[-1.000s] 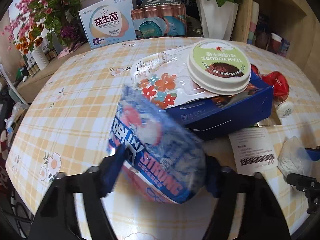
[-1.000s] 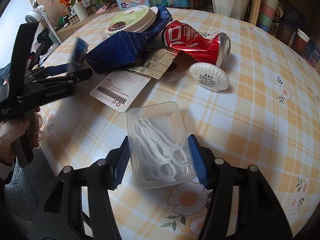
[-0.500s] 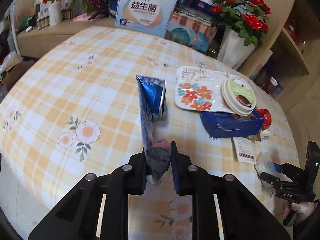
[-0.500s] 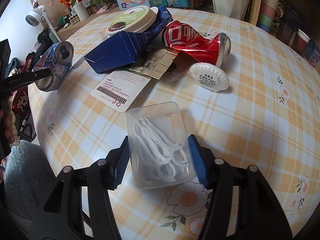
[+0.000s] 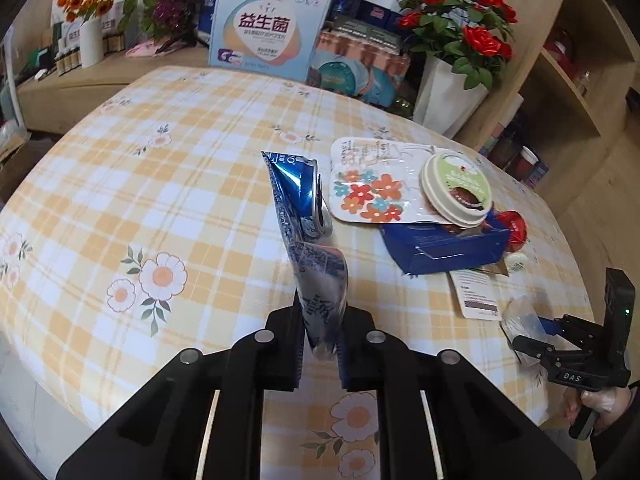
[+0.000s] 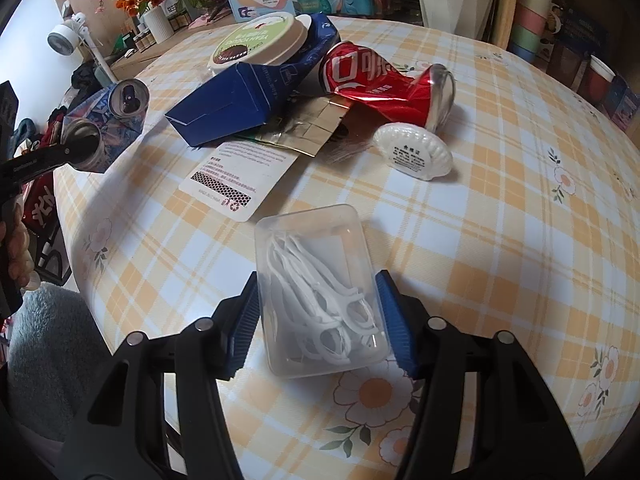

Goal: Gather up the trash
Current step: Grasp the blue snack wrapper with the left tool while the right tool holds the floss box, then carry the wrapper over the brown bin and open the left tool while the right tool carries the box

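Above the near edge of the checked table (image 5: 168, 184), the left gripper (image 5: 320, 344) is clamped tight on a crushed blue can (image 5: 304, 220) held off the cloth, while the right gripper (image 6: 320, 320) grips a clear box of floss picks (image 6: 320, 292) resting near the same edge, just beside a pile of trash (image 6: 280, 92).

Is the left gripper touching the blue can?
Touching. In the left wrist view, the left gripper has both fingers clamped on the crushed blue can, flattening its lower end.

A white vase of red roses (image 5: 456, 52) stands beyond the checked tablecloth (image 5: 192, 184). A pale blue box (image 5: 268, 32) stands left of the vase.
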The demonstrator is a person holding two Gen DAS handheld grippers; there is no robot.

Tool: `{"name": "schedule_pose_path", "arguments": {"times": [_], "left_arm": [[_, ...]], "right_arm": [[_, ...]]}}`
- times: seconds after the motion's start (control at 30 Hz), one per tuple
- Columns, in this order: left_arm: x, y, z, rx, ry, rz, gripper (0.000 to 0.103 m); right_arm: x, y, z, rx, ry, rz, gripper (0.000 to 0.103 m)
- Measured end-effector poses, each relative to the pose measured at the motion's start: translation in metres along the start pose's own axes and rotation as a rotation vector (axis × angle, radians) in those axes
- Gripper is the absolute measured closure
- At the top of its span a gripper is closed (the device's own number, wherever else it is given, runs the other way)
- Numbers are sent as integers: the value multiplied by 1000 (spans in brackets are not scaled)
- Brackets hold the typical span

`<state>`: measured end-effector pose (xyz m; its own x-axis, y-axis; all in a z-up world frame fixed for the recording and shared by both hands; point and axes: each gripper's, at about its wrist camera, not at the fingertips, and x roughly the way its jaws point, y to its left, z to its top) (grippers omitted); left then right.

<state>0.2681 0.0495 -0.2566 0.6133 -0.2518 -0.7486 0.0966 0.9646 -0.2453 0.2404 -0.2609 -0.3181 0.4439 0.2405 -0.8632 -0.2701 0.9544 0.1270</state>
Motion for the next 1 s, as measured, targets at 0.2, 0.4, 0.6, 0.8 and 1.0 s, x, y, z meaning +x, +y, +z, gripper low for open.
{"name": "schedule_pose_path", "arguments": {"times": [0.2,0.4,0.6,0.8,1.0], "left_arm": [[-19,-12,1,21,-21,-52,90],[-48,-37,-2,69,-37,-124,90],[-84,-68,-20,163,-18,-220,90],[-119,-85,-49,214,-3,-289,90],[-155,-95,-87,230,21,-339,90]], "right_arm": [[-19,-1,-6,32,-48,-2,45],[-52,4,-12,58,-110,-5,45],[-89,15,-26,77,-172,-6,45],[-129,28,-49,109,-230,-4,45],[-172,49,-73,115,-304,-13,45]]}}
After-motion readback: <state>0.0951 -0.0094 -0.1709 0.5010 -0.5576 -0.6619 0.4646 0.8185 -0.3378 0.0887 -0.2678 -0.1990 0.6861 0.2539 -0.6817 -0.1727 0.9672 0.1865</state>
